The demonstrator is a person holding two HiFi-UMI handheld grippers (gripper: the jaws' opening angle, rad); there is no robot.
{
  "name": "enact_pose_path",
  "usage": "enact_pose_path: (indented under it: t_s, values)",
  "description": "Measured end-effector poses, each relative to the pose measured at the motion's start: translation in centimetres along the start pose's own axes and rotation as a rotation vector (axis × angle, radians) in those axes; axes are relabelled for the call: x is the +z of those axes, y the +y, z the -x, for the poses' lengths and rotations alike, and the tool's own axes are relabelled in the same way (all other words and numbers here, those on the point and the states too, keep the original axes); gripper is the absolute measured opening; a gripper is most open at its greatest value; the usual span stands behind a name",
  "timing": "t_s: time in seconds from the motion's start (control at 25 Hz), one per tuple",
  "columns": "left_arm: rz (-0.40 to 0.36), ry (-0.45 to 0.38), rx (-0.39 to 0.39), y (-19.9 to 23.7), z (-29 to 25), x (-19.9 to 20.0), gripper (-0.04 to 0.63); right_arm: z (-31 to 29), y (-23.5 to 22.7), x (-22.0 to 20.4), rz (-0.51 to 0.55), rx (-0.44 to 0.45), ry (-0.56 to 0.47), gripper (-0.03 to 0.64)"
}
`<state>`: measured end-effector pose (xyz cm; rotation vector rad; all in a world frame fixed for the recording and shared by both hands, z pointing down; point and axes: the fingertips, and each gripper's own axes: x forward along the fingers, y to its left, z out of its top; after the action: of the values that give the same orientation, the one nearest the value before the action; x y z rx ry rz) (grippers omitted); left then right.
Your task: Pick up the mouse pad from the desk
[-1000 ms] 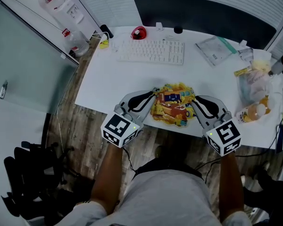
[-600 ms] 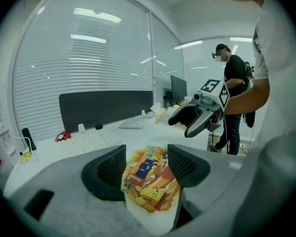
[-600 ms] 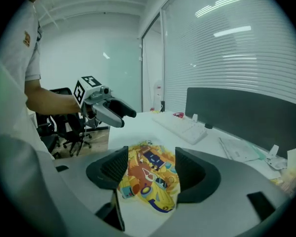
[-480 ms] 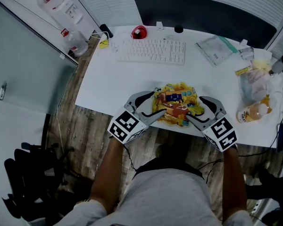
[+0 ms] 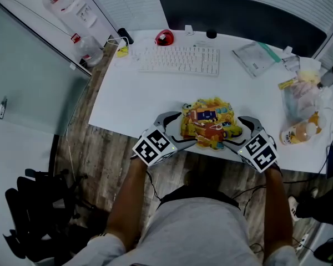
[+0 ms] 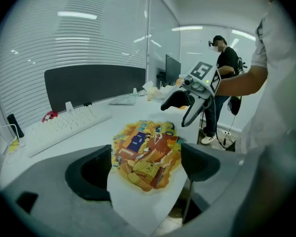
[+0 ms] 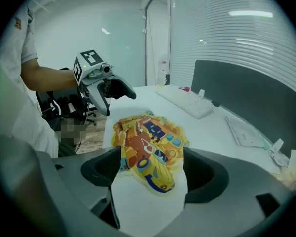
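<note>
The mouse pad (image 5: 210,123), printed in yellow, orange and blue, lies flat on the white desk (image 5: 133,98) close to its front edge. My left gripper (image 5: 184,129) is at the pad's left side and my right gripper (image 5: 233,131) at its right, both low at the desk edge. Both sets of jaws are opening and stand wide. In the left gripper view the mouse pad (image 6: 145,154) lies between and beyond the jaws of the left gripper (image 6: 145,168), untouched by the pads. In the right gripper view the right gripper (image 7: 153,174) likewise frames the mouse pad (image 7: 150,144).
A white keyboard (image 5: 178,60) and a red mouse (image 5: 164,37) lie at the desk's back, under a dark screen (image 5: 244,15). A clear bag (image 5: 254,58), a bottle (image 5: 299,132) and other clutter fill the right side. A black chair (image 5: 33,215) stands lower left.
Both grippers have sunk toward the desk's front edge and tipped downward. Their jaws, shut beside the pad a second ago, have spread wide apart.
</note>
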<state>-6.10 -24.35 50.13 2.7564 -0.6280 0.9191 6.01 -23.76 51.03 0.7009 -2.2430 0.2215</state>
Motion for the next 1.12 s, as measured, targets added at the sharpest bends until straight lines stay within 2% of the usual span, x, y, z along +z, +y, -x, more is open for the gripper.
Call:
enact_pose_path:
  t_s: [0.4,0.76,1.12]
  values:
    - [0.049,0.136,-0.072,0.6,-2.4,-3.4,0.457,-1.9,-1.0,-3.0,-0.078,0.011,0.097,0.345]
    - [0.067,0.222,-0.075,0.9,-3.6,-5.7,0.457,-3.3,-0.9,-4.2,-0.141,0.029,0.130,0.345]
    - [0.045,0.204,-0.033,1.1,-3.9,-5.4,0.456,-3.4,-0.8,-4.0,-0.153,0.006,0.126,0.344]
